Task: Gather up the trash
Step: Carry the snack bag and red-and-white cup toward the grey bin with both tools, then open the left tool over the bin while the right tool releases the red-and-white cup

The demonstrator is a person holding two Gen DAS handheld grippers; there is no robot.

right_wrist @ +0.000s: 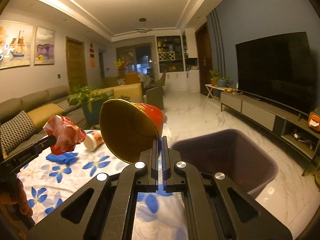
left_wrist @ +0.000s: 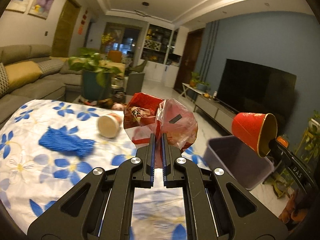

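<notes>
My left gripper [left_wrist: 159, 135] is shut on a crumpled red plastic bag [left_wrist: 160, 120], held above the flowered table; the same bag [right_wrist: 64, 136] shows at the left of the right wrist view. My right gripper [right_wrist: 161, 138] is shut on the rim of a red paper cup [right_wrist: 130, 128] with a gold inside, lifted and tilted. From the left wrist view that cup [left_wrist: 254, 132] hangs over the grey-purple bin [left_wrist: 236, 160]. The bin [right_wrist: 226, 158] stands on the floor just right of the table. A white cup [left_wrist: 110, 126] lies on its side beside a blue foam net [left_wrist: 66, 143].
The table wears a white cloth with blue flowers [left_wrist: 40, 172]. A grey sofa [left_wrist: 26, 76] and a potted plant [left_wrist: 94, 76] stand behind it. A TV [right_wrist: 276, 70] on a low cabinet lines the right wall across open marble floor [right_wrist: 200, 110].
</notes>
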